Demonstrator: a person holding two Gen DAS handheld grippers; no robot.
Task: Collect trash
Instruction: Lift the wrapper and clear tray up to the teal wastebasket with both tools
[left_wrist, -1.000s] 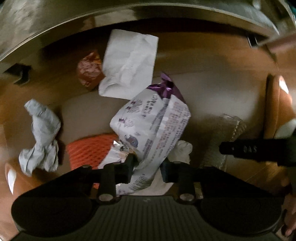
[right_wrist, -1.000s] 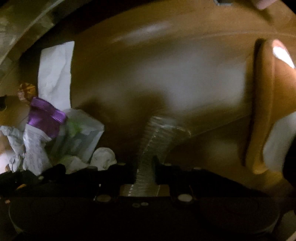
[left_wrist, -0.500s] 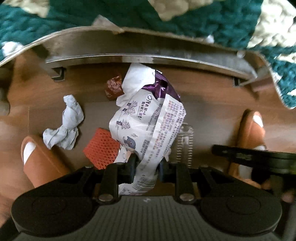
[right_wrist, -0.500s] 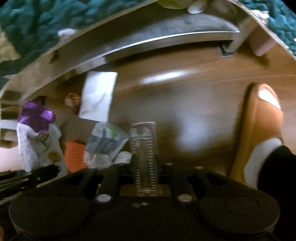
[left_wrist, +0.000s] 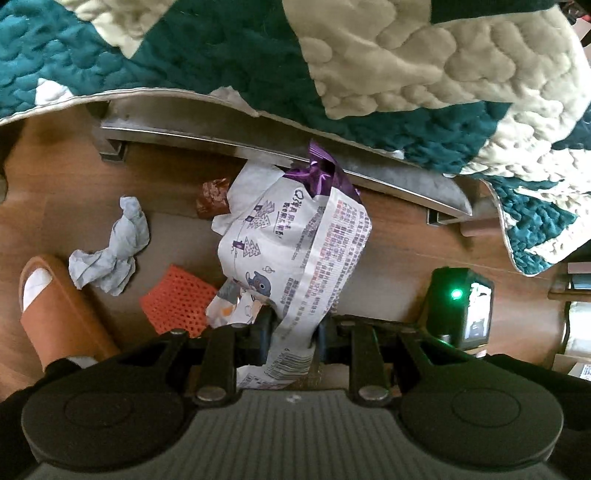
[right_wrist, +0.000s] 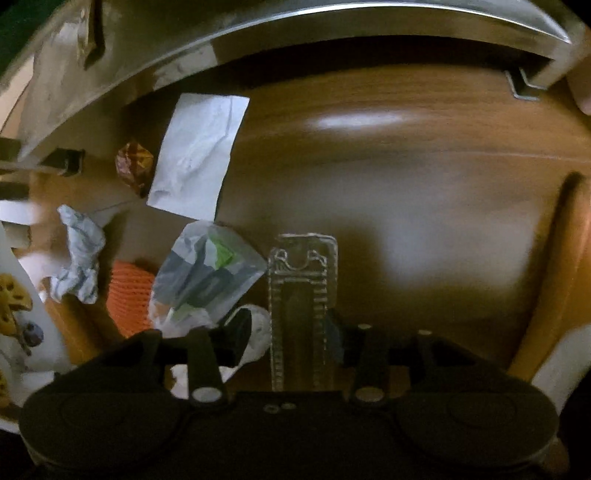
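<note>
The left gripper (left_wrist: 291, 328) is clamped on the lower end of a white snack bag (left_wrist: 295, 243) with a crumpled purple top, printed text and a barcode; the bag hangs up between the two black fingers, clear of the wooden floor (left_wrist: 391, 251). On the floor to its left lie a crumpled grey-white paper wad (left_wrist: 110, 251), an orange mesh sleeve (left_wrist: 177, 299) and a small reddish-brown wrapper (left_wrist: 212, 197), with a white paper sheet (left_wrist: 251, 184) partly hidden behind the bag. All of this trash sits near the metal bed frame rail (left_wrist: 258, 147), over which a teal and cream quilt (left_wrist: 332, 74) drapes. A foot in an orange slipper (left_wrist: 55, 306) stands at the left edge of the floor. In the right wrist view, the right gripper (right_wrist: 284, 332) has its jaws opening, and a clear ribbed plastic tray (right_wrist: 301, 295) stands between them; its right side lies against the right finger, while the left finger (right_wrist: 236, 332) stands apart from it. Just left of the tray lies a clear plastic bag (right_wrist: 207, 277) with green and dark print, over a white crumpled piece (right_wrist: 258, 332). Farther left, this view also shows the orange mesh sleeve (right_wrist: 129, 295), the paper wad (right_wrist: 81, 254), the white sheet (right_wrist: 199, 155) and the reddish wrapper (right_wrist: 135, 162), close under the bed frame.
</note>
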